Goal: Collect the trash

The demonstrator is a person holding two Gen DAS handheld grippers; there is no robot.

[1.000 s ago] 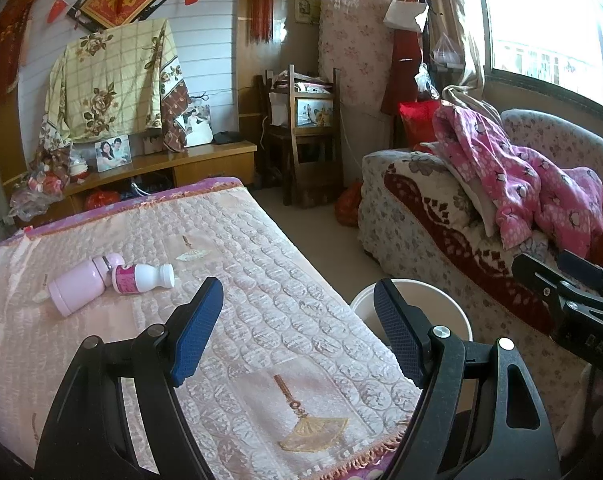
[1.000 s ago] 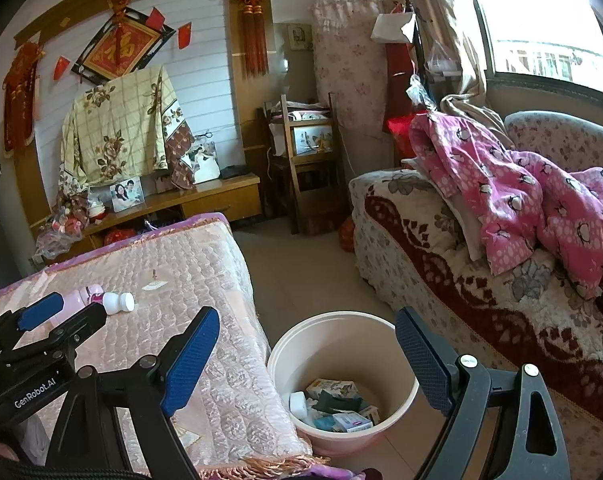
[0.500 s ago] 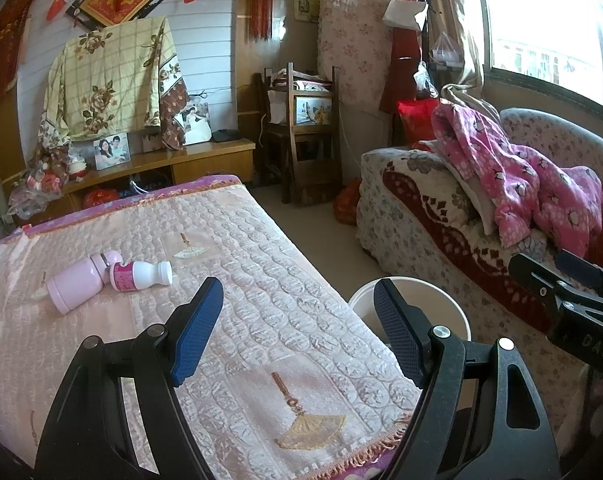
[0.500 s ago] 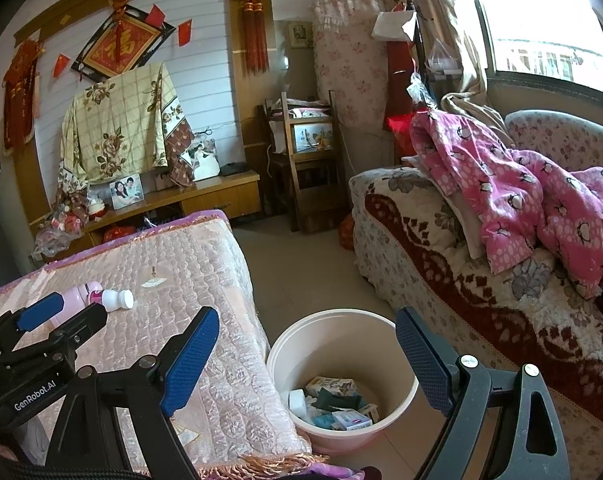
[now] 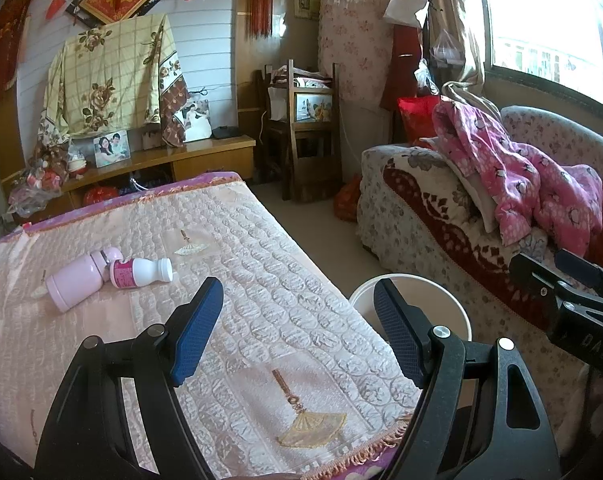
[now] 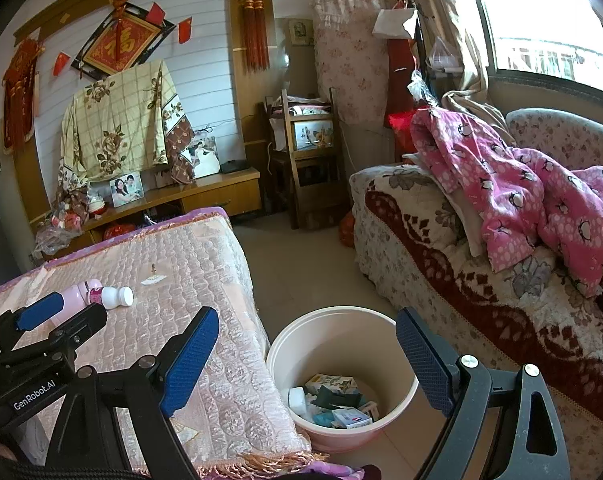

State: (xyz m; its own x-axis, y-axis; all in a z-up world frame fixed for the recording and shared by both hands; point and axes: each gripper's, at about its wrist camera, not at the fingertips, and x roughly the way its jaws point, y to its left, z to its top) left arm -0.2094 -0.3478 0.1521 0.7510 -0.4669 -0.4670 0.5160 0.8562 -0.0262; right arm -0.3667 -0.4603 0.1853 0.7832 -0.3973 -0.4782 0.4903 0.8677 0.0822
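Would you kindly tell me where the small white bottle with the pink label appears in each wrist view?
Left wrist view: the white bottle lies on its side left of centre on the quilted table cover, beside the pink bottle.
Right wrist view: it lies at the left, just beyond the left tongs.
Shared landmark: the white bucket on the floor beside the table.

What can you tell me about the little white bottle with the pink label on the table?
The little white bottle looks like plastic, with a white screw cap and a pink label wrapped round its body. It is lying on its side on the quilted pink table cover, cap pointing toward the table's right edge. Its bottom end touches the top of a bigger pale pink bottle, also lying down. Neither gripper is touching it. I cannot read the label's print.
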